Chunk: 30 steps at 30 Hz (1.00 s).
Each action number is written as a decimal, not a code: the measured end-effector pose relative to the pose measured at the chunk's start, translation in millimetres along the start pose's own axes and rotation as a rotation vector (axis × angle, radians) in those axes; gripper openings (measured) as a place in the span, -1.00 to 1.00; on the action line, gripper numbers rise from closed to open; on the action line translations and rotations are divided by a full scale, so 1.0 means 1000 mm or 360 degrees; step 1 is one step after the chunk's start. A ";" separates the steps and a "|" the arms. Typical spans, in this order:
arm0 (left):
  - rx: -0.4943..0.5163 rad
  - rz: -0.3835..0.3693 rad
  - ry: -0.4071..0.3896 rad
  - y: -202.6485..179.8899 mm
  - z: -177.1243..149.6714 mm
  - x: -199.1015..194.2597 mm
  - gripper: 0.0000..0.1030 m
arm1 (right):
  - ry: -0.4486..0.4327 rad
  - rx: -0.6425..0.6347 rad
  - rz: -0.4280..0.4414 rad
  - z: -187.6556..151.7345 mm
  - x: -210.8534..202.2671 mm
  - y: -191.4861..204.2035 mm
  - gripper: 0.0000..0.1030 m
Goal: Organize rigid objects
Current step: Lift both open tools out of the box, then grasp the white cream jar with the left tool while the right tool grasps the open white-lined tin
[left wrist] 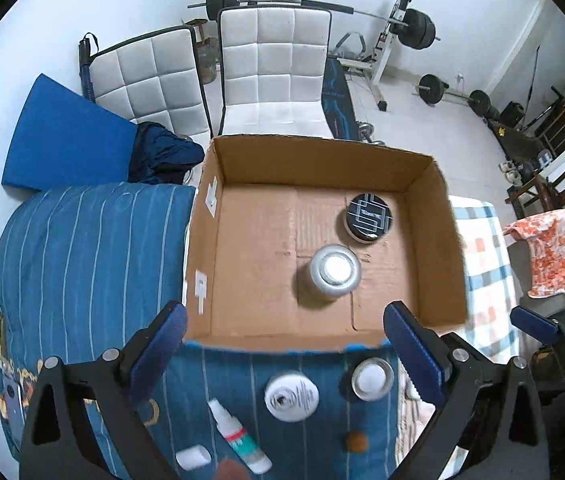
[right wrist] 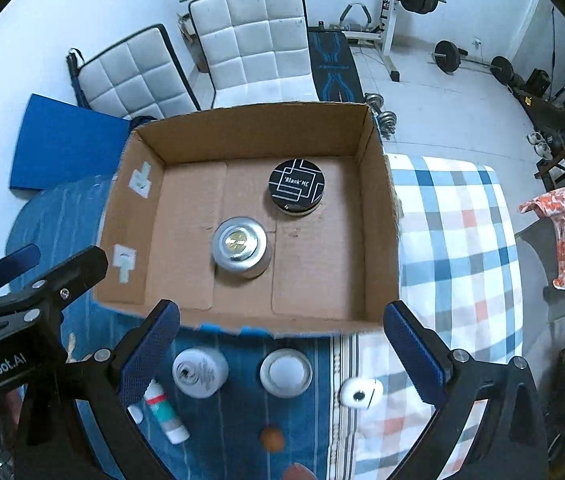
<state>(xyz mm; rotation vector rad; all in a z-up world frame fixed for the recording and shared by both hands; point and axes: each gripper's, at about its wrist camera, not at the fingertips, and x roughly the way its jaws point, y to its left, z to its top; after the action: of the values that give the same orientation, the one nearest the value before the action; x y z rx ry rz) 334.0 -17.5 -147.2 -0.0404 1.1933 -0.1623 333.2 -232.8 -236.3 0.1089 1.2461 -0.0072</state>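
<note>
An open cardboard box (left wrist: 438, 248) (right wrist: 382, 240) stands on the bed. Inside it are a silver can (left wrist: 335, 272) (right wrist: 240, 246) and a black round tin (left wrist: 369, 216) (right wrist: 297, 185). In front of the box lie a white round container (left wrist: 291, 397) (right wrist: 199, 372), a silver-rimmed white jar (left wrist: 373, 378) (right wrist: 285, 372), a white tube with a teal label (left wrist: 238, 436) (right wrist: 164, 412), a small brown ball (left wrist: 356, 441) (right wrist: 271, 439) and a white ring-shaped piece (right wrist: 361, 394). My left gripper (left wrist: 286, 354) and right gripper (right wrist: 282, 354) are both open and empty, above these loose items.
The bed has a blue striped cover (left wrist: 82, 260) and a checked sheet (right wrist: 462, 248). White padded chairs (left wrist: 274, 64), a weight bench and barbells stand behind. An orange-white cloth (left wrist: 558, 252) hangs at the right. A small white block (left wrist: 193, 457) lies near the tube.
</note>
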 end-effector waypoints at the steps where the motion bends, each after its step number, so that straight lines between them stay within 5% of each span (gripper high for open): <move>1: -0.0002 -0.0017 -0.0002 -0.002 -0.007 -0.007 0.96 | -0.0003 0.0001 0.0010 -0.004 -0.007 -0.001 1.00; 5: 0.0009 -0.0017 0.0000 0.000 -0.028 -0.024 0.96 | 0.0024 -0.0014 0.0041 -0.029 -0.024 -0.010 1.00; 12: 0.0028 0.0237 0.0105 0.020 -0.076 0.006 0.96 | 0.0167 -0.0036 0.0070 -0.085 -0.005 -0.023 1.00; 17: -0.0114 0.0156 0.0341 0.036 -0.103 0.072 0.96 | 0.0297 0.0067 0.0185 -0.119 0.046 -0.030 1.00; 27: -0.0156 0.0112 0.0520 0.033 -0.120 0.144 0.95 | 0.0459 0.0150 0.0006 -0.127 0.151 -0.024 0.95; 30: -0.0175 0.0092 0.0546 0.032 -0.120 0.152 0.95 | 0.0499 0.0178 -0.0019 -0.126 0.173 -0.024 0.65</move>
<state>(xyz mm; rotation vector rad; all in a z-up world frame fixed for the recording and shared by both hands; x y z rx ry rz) 280.4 -1.8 -335.9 -0.0765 1.5435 -0.0530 267.4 -236.5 -441.3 0.2057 1.5601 -0.0726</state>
